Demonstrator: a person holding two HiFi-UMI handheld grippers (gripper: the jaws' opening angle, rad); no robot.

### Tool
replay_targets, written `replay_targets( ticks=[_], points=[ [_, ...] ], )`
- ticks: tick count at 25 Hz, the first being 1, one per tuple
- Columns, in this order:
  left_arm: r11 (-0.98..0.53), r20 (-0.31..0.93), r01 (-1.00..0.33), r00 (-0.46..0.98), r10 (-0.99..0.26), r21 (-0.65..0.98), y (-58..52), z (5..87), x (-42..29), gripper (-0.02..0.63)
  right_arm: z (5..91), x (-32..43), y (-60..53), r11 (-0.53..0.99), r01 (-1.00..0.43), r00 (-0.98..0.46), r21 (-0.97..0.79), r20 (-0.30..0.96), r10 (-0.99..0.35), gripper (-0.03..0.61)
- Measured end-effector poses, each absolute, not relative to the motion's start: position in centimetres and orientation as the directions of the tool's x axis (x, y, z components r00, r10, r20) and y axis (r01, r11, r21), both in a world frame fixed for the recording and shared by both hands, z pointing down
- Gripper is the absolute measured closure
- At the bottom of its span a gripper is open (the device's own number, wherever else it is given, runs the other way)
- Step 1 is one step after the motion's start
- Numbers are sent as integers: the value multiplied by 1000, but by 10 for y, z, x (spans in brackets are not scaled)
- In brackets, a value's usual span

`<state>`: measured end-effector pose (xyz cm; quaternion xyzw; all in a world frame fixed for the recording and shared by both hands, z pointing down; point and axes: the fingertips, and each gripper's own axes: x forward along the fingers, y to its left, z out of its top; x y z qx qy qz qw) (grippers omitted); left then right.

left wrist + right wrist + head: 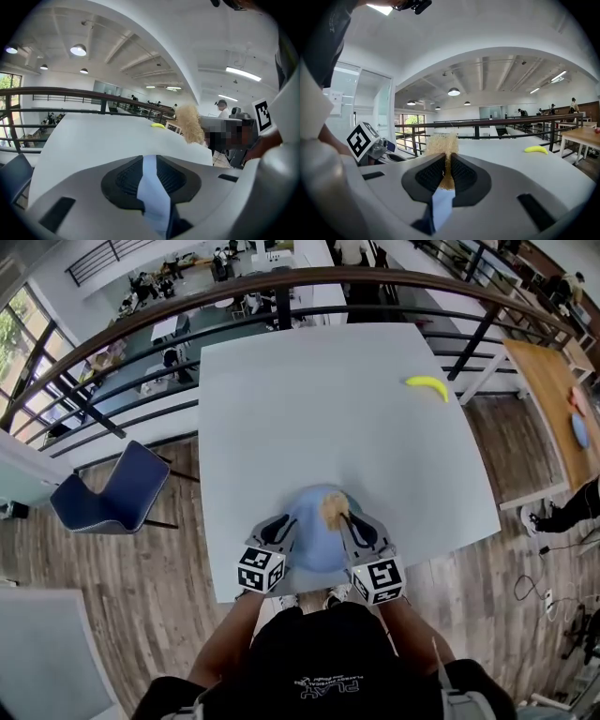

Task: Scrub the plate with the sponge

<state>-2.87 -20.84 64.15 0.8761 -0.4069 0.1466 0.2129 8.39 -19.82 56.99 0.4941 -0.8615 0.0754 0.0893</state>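
My left claw (pixel 151 174) is narrow. It pinches the left rim of the light-blue round plate (pixel 314 549), and the plate's edge fills the gap between the pads. My right claw (pixel 446 172) is almost closed, clamped on a tuft of the tan fibrous sponge (pixel 442 144), which rests on the plate's far right part.

The plate sits right at the near edge of the white square tabletop (pixel 337 418). I cannot tell whether it overhangs. Open white surface runs from the plate to the far edge and out to both side edges. A yellow banana (pixel 427 385) lies near the far right corner, well apart from both claws.

A dark metal railing (pixel 283 307) curves just past the far edge. A blue chair (pixel 112 488) stands on the wooden floor (pixel 178 549) off the left edge, apart from the tabletop.
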Motion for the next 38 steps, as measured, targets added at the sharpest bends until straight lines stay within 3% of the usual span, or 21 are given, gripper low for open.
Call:
replay_targets(
  ticks=[2, 11, 25, 29, 33, 38],
  points=[
    [-545, 466, -794, 602, -648, 268, -206, 654, -36, 497, 578, 80, -195, 510, -859, -505, -48, 249, -826, 537],
    [-407, 636, -855, 514, -576, 322, -192, 720, -65, 472, 607, 69, -190, 550, -832, -544, -69, 294, -786, 537],
    [-190, 660, -766, 630, -408, 614, -190, 780, -59, 472, 637, 73, -197, 550, -826, -556, -122, 334, -761, 537],
    [-129, 637, -731, 655, -407, 670, -190, 784, -55, 480, 639, 71, -198, 555, -822, -563, -130, 338, -754, 537],
    [-100, 659, -749, 631, -408, 655, -191, 787, -58, 543, 640, 74, -199, 550, -824, -561, -137, 341, -755, 537],
    [-62, 676, -759, 611, -411, 648, -193, 790, -58, 566, 643, 78, -198, 544, -828, -555, -138, 345, -757, 537]
  ],
)
